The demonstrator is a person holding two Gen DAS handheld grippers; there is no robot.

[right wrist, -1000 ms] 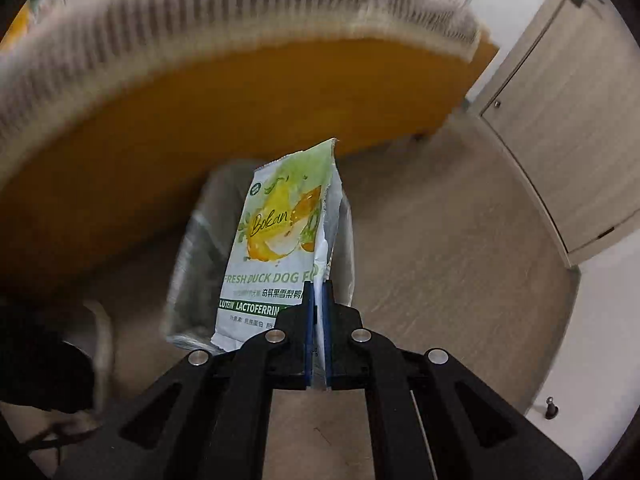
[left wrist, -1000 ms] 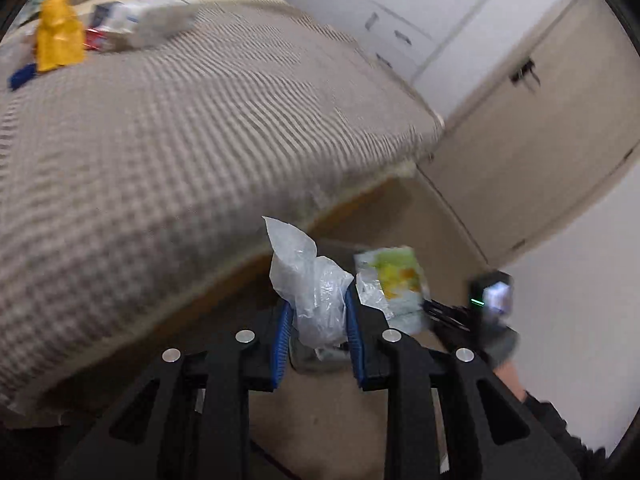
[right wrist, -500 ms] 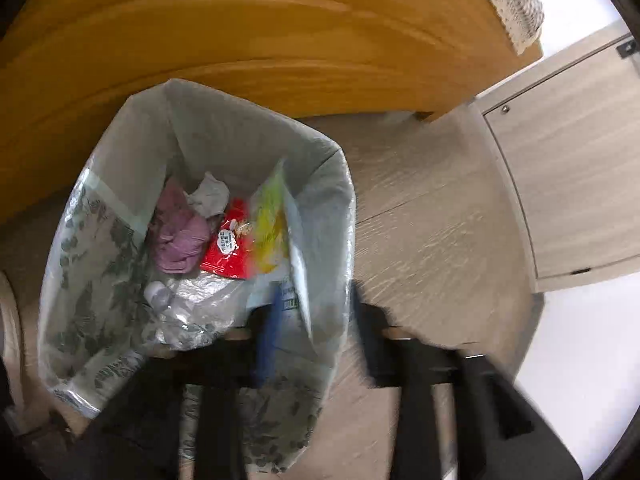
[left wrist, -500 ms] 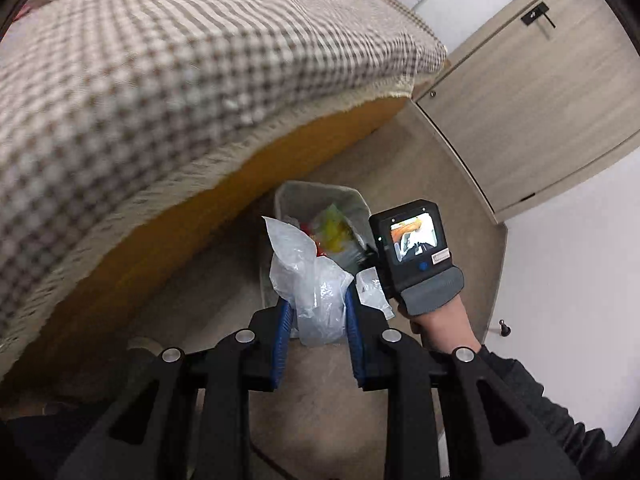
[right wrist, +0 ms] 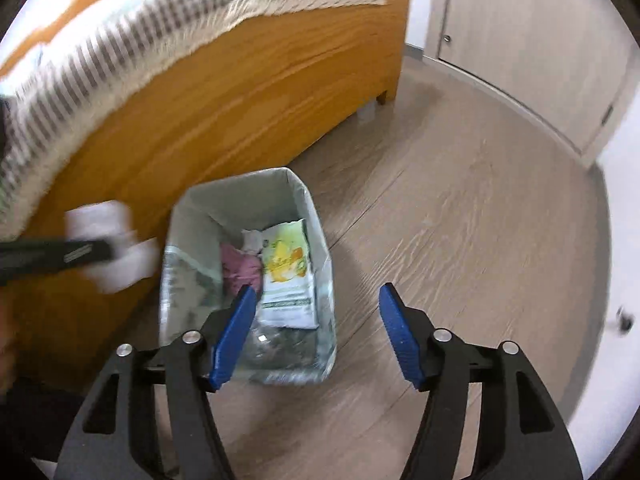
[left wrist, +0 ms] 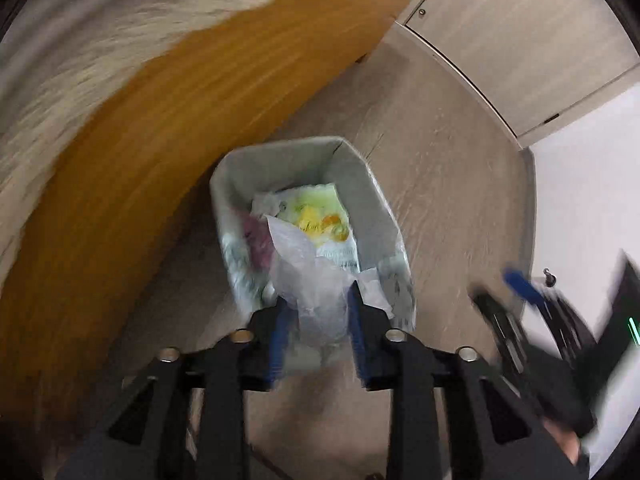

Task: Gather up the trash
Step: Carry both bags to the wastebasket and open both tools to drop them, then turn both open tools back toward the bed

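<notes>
Moved: both grippers have swung from the bed side to the trash bin (left wrist: 352,184); the dog food pouch (right wrist: 288,272) that the right gripper pinched a second ago now lies inside the bin.
Landmark: trash bin, lined with a pale bag, standing on the wood-look floor (right wrist: 460,220) just beside the orange bed frame (right wrist: 240,92).
Left gripper (left wrist: 316,332): poised over the bin's near rim, pointing steeply down; jaws opening, with the crumpled clear plastic bag (left wrist: 312,280) between the blue pads, seemingly no longer pressed. Held there, I judge, so the bag falls straight in.
Right gripper (right wrist: 316,336): jaws opening, wide apart, nothing between them; it sits at the bin's near right corner, probably clearing room.
Bin contents: pouch against the right wall, a purplish wad (right wrist: 240,268) left of it, white scraps toward the far wall.
Task state: pouch collected; plastic bag about to drop.
Risk: light bag may cling to a pad or drift past the rim.
</notes>
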